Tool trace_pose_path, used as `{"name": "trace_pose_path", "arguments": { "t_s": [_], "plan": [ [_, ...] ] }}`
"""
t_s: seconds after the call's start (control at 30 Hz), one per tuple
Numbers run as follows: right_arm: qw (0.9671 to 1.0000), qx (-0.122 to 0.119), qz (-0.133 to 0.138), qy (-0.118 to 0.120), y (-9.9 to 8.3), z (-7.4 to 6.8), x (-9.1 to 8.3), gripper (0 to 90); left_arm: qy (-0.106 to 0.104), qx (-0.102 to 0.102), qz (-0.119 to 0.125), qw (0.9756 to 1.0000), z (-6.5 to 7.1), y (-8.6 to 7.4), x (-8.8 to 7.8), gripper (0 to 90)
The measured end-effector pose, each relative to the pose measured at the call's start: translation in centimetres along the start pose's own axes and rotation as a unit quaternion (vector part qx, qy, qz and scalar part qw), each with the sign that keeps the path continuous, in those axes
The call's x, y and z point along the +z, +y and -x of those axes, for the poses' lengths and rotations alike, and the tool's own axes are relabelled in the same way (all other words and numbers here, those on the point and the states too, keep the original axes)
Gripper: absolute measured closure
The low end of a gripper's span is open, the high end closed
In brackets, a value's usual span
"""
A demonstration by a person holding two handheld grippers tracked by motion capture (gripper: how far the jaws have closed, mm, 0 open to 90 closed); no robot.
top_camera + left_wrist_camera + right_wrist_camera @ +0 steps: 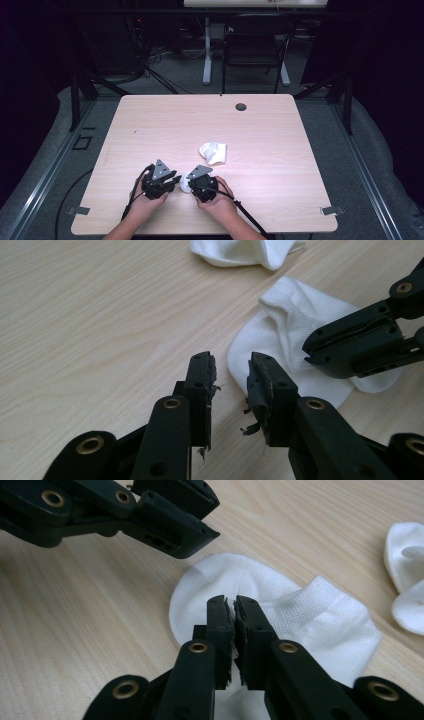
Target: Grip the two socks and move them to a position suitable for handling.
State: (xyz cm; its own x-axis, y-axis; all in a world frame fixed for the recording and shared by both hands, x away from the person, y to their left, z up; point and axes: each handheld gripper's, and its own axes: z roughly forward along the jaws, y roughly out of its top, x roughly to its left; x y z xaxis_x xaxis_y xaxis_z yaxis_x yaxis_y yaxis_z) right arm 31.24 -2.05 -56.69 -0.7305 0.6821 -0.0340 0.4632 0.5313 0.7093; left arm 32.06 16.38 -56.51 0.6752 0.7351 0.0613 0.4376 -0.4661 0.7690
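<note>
two socks: both white, lying on the pale wood worktop [150,125].
near sock [295,615]: lying flat at the front edge area of the worktop, betw. the two claws; in the high view just a small white patch [184,183] is peeking out betw. the grippers.
far sock [213,152]: sitting crumpled, a bit further back and to the right of the hands, apart from the near sock; also showing at the top of the left gripper view [240,251] and at the right edge of the right gripper view [405,575].
left claw [232,377]: jaws standing apart w/ bare wood betw. them, gripping nothing; tips are sitting just beside the rounded edge of the near sock [285,340], the right-hand tip is at its edge, can't tell if it's touching. worn pad material is fraying off the inner faces.
right claw [232,605]: jaws pressed together, only a thin slit left, over the middle of the near sock; it looks like it's pinching a fold of the fabric, and the cloth is puckering at the tips.
hands: both coming in from the bottom of the high view, left claw [172,181] and right claw [192,186] angling toward each other, close together.
worktop extras: a small round dark grommet [241,106] is sitting near the back edge.
</note>
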Motion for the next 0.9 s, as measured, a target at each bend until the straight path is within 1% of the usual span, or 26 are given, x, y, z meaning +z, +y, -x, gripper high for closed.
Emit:
{"name": "trace_pose_path", "arguments": {
  "t_s": [0.1, 0.17, 0.2, 0.33, 0.37, 0.43, 0.57, 0.6, 0.63, 0.8, 0.87, 0.9],
  "plan": [
    [1.0000, -0.002, 0.000, -0.001, 0.1, 0.1, -0.2, 87.8, -0.004, -0.001, 0.001, 1.0000, 0.2, 0.0, 0.0, 70.5],
    [1.0000, 0.004, 0.008, -0.001, 0.1, 0.1, -0.5, 88.2, -0.009, -0.001, 0.001, 1.0000, 0.4, 0.1, 0.1, 70.6],
    [1.0000, 0.005, 0.008, 0.001, 0.2, 0.2, -0.8, 88.4, -0.011, 0.001, 0.000, 0.9999, 0.6, 0.1, 0.2, 70.6],
    [0.9994, 0.017, 0.030, 0.001, 0.4, 0.4, -1.6, 88.6, -0.014, 0.011, -0.006, 0.9998, 1.1, 0.1, 0.6, 70.9],
    [0.9995, 0.016, 0.028, 0.000, 0.5, 0.5, -1.8, 88.7, -0.016, 0.010, -0.008, 0.9998, 1.3, 0.1, 0.8, 70.9],
    [0.9990, 0.022, 0.038, 0.001, 0.6, 0.8, -2.4, 88.7, -0.013, 0.014, -0.013, 0.9997, 1.4, 0.0, 1.0, 71.5],
    [0.9985, 0.027, 0.048, -0.001, 0.6, 1.1, -2.9, 88.7, -0.012, 0.013, -0.019, 0.9997, 1.3, -0.2, 1.3, 72.1],
    [0.9986, 0.026, 0.045, -0.002, 0.7, 1.2, -3.2, 88.7, -0.012, 0.014, -0.020, 0.9996, 1.3, -0.2, 1.4, 72.5],
    [0.9984, 0.029, 0.048, -0.002, 0.6, 1.3, -3.3, 88.7, -0.012, 0.015, -0.023, 0.9996, 1.3, -0.3, 1.4, 72.8],
    [0.9983, 0.028, 0.051, -0.009, 0.6, 2.0, -4.1, 88.7, -0.013, 0.021, -0.030, 0.9992, 1.5, -0.4, 1.6, 80.4],
    [0.9977, 0.033, 0.057, -0.010, 0.5, 2.2, -4.5, 88.7, -0.012, 0.028, -0.033, 0.9990, 1.6, -0.4, 1.6, 82.4],
    [0.9977, 0.034, 0.058, -0.009, 0.5, 2.3, -4.7, 88.7, -0.013, 0.028, -0.032, 0.9990, 1.7, -0.4, 1.7, 83.1]
  ]
}}
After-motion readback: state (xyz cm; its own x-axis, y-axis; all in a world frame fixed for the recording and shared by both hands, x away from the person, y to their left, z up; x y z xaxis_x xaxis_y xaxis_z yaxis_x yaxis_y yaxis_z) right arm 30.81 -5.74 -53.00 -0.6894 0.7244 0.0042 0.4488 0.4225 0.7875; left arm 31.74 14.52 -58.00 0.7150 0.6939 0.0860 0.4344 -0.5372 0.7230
